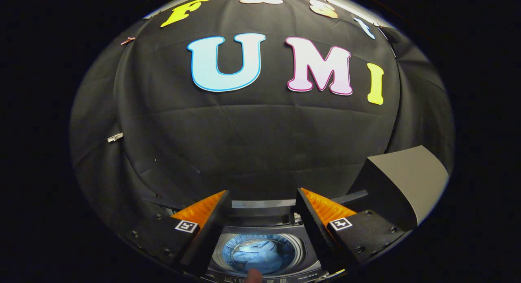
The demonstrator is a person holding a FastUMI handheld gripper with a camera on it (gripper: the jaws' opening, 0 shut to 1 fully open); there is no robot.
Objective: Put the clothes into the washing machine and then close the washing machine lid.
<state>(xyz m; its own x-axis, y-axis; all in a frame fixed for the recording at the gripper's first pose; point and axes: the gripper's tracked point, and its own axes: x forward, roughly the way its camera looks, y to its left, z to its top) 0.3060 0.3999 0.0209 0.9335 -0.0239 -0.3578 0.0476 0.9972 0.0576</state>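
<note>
The washing machine (pixel 260 231) sits low between my fingers, its round tub open. Light blue clothes (pixel 260 253) lie bunched inside the tub. The lid (pixel 260 211) stands folded up at the back of the machine, just beyond the fingertips. My gripper (pixel 263 191) is open and held above the machine, with nothing between the fingers. A person's fingertip (pixel 255 276) rests at the machine's front control strip, nearer to me than the tub.
A grey angled panel (pixel 407 173) stands to the right of the machine, beyond my right finger. The black cloth wall (pixel 252 136) hangs close behind the machine. A small clip (pixel 115 137) is pinned to the cloth far to the left.
</note>
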